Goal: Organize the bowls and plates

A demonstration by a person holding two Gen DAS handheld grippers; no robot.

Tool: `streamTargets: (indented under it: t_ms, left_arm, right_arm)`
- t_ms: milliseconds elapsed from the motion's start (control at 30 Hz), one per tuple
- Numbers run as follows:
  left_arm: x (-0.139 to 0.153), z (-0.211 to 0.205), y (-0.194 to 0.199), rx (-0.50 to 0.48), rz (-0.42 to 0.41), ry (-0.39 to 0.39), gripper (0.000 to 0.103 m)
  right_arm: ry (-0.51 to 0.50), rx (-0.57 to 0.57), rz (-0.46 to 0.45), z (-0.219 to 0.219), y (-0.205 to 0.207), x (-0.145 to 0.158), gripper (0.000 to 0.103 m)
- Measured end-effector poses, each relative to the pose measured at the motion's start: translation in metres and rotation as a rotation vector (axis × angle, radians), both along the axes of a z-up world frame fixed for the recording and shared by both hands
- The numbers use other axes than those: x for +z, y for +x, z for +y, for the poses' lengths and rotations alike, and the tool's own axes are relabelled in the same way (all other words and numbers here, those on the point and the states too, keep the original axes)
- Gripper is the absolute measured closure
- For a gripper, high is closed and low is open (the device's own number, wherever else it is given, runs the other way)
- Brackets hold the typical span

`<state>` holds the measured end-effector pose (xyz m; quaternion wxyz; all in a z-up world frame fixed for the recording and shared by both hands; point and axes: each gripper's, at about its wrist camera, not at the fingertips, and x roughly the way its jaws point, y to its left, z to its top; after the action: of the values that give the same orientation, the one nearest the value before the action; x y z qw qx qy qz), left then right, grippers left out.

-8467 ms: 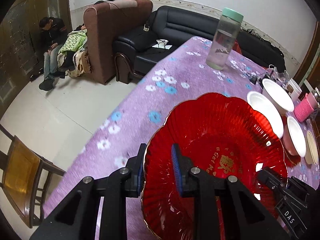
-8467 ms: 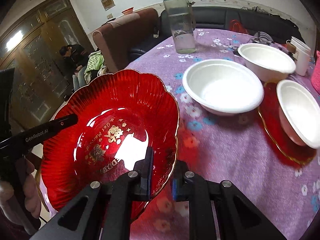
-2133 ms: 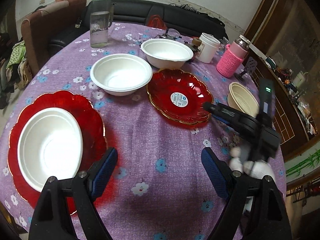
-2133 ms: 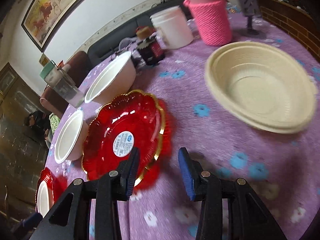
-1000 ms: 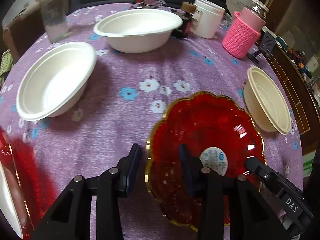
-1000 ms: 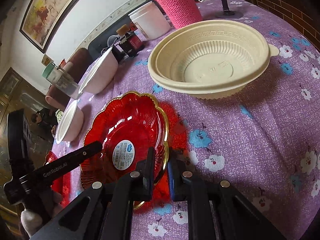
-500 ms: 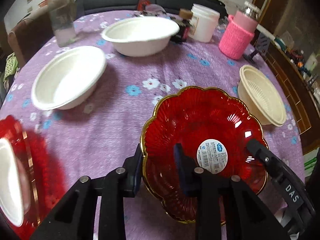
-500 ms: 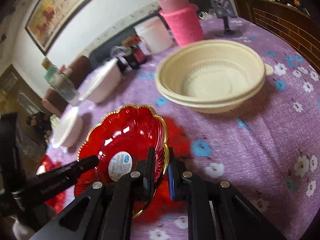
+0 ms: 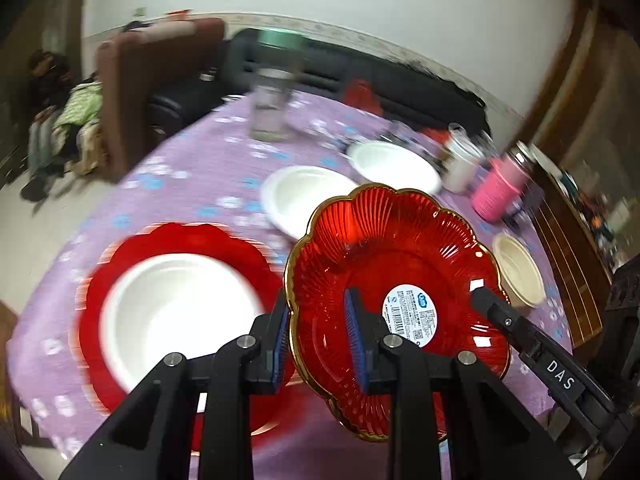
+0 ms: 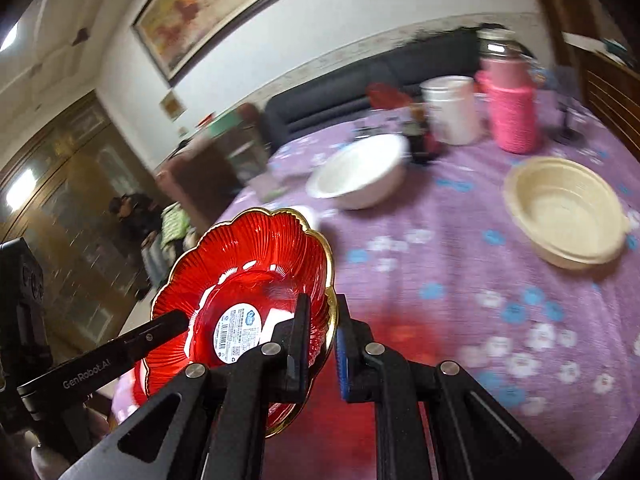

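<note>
Purple floral-clothed counter [image 9: 192,168] in a living room. Both tools, left tool [image 9: 318,334] and right tool [image 10: 322,330], are clamping opposite rims of the red scalloped gold-edged plastic plate [image 9: 400,276], sharing its weight and carrying it airborne above the counter's near edge.

"DAS" on the right gripper [image 9: 560,376], "GenRobot.AI" on the left gripper [image 10: 86,374], sticker print on red plate [image 9: 400,264] unreadable

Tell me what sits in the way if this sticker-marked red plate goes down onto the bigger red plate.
A white bowl sits in the bigger red plate, covering its centre. The sticker-marked red plate, clamped by the left hand-held gripper and right hand-held gripper, would land on that bowl.
</note>
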<state>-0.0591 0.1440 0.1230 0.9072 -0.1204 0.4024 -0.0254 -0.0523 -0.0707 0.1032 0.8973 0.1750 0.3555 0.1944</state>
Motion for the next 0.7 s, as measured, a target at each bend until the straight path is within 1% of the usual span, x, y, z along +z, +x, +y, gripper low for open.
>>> streamTargets:
  t_ms: [100,200,300,367,533,633,700]
  left_arm:
    - [0.0,0.037,-0.012,0.067,-0.005,-0.001,0.078]
    - [-0.006,0.07,-0.021,0.137,0.002,0.021,0.078]
    - [-0.021,0.1,-0.023,0.195,0.033,0.023,0.078]
    - [-0.03,0.113,-0.023,0.214,0.052,0.021,0.078]
    - [-0.048,0.131,-0.021,0.235,0.085,0.018,0.078]
    - [-0.057,0.133,-0.019,0.23,0.105,0.01,0.078]
    - [-0.057,0.132,-0.018,0.222,0.096,0.019,0.078]
  right_arm:
    - [-0.008,0.065,0.013,0.038,0.002,-0.001,0.09]
    - [-0.031,0.123,0.032,0.079,0.004,-0.008,0.09]
    - [-0.073,0.164,0.052,0.113,0.008,-0.018,0.089]
    - [-0.106,0.179,0.064,0.133,0.009,-0.026,0.089]
    - [-0.171,0.186,0.08,0.157,0.015,-0.038,0.089]
    - [-0.196,0.179,0.087,0.16,0.017,-0.043,0.089]
    - [-0.2,0.174,0.083,0.16,0.018,-0.044,0.089]
